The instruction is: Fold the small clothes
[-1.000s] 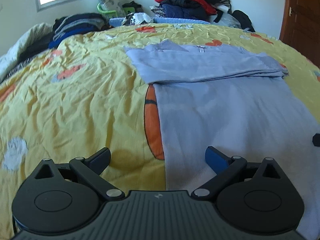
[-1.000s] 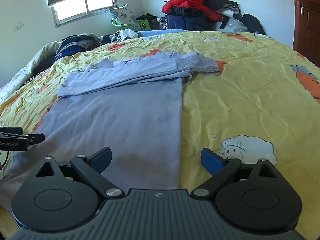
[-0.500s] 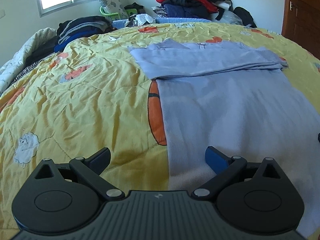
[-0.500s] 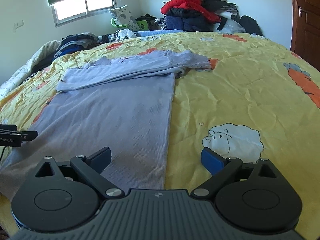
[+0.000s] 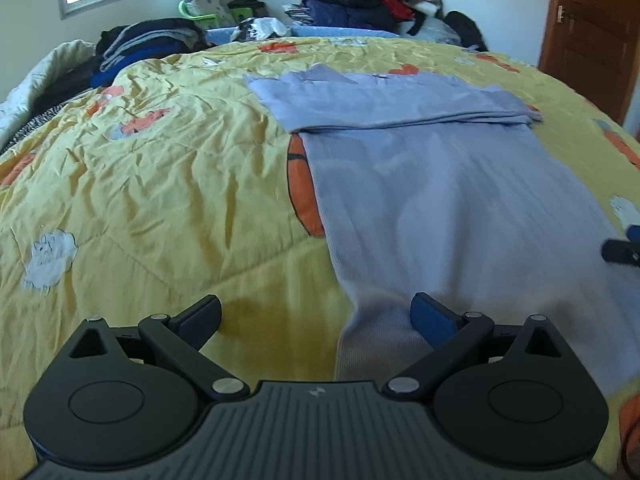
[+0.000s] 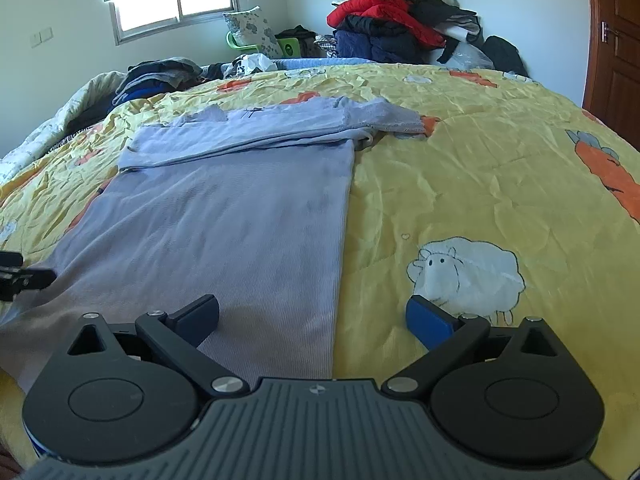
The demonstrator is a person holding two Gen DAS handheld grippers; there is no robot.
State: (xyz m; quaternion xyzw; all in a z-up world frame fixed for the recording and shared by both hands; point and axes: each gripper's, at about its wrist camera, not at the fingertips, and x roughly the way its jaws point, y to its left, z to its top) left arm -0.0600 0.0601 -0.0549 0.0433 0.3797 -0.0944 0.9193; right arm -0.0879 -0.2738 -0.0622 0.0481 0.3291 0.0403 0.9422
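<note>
- Two sets of tongs spread wide, gripping nothing: left gripper (image 5: 316,312) astride the near-left side edge of the lavender garment (image 5: 440,200), right gripper (image 6: 312,312) astride the near-right side edge (image 6: 340,260).
- Laid flat on the yellow quilt (image 5: 160,184), body running away toward the far end, sleeves already folded across the top into a band (image 6: 248,132) (one cuff poking past the right edge, onto the quilt).
- Positioned so, judging by the symmetry, for a pinch of both lower corners and a lengthwise fold up toward the sleeve band; not yet begun.
- Each tool straddling an edge with one finger (image 5: 430,316) over cloth and the other over bare quilt, a placement suited to catching a single layer from the side.
- Near hem slumped over the bed's front edge in the left view, hence hard to tell exactly where the corner lies.
- Left and right edges of the body straight and plainly visible, running nearly parallel.
- Plenty of open quilt on both flanks: wrinkled but bare out to the left, bare past the printed sheep (image 6: 466,272) on the right.
- Far end crowded (heaped clothes (image 6: 384,28) by the wall, darker stacks (image 5: 152,40) near the window), well apart from the garment, so no obstacle to a fold ending at the band.
- Tip of the opposite tool peeking in at each frame's side, near the cloth's margin.
</note>
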